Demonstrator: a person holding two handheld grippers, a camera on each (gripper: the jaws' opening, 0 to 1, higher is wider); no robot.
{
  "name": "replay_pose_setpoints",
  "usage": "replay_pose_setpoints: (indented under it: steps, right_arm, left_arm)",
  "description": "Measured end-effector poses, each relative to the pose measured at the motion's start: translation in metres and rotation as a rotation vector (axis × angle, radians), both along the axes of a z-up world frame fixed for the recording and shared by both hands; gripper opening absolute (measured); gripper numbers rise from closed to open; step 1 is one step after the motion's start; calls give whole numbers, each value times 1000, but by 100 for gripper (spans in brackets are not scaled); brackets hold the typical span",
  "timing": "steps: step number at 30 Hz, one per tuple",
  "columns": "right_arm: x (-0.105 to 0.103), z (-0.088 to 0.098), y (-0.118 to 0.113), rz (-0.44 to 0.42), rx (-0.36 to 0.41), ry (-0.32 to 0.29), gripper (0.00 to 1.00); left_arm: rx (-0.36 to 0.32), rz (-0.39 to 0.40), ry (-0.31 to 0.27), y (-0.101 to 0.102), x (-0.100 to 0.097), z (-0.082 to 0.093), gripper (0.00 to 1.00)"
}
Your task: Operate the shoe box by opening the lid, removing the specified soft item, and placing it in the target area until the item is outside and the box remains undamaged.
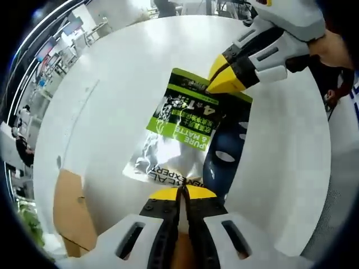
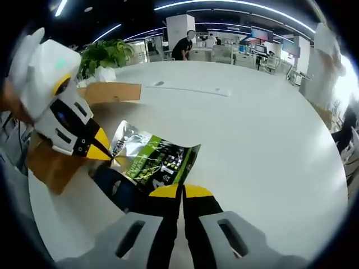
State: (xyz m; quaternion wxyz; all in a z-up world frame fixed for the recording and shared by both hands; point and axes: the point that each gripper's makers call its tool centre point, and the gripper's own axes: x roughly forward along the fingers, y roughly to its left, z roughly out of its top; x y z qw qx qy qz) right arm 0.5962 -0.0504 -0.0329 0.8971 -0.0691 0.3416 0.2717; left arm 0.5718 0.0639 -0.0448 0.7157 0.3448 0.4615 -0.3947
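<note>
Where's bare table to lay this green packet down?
Bare white table lies beyond the green packet and to its right in the right gripper view, up to the far rim. It is crowded on the left there: the cardboard box, the left gripper and a dark blue item.

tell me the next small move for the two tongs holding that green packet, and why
Probably lower the packet to the white table and open both tongs. Each pair is shut on an opposite edge: the left tongs at one end, the right tongs at the other. The packet is already outside the cardboard box, which lies off to the side, so only the set-down seems left.
</note>
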Motion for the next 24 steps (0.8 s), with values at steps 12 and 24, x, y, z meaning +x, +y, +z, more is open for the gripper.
replay_pose_setpoints:
  steps: [12, 24]
  right_arm:
    - [3, -2, -4, 17, -73, -31, 3]
    - [3, 0, -7, 12, -66, -24, 4]
  left_arm:
    - [-26, 41, 39, -2, -3, 0, 4]
    - [-79, 66, 14, -5, -4, 22, 9]
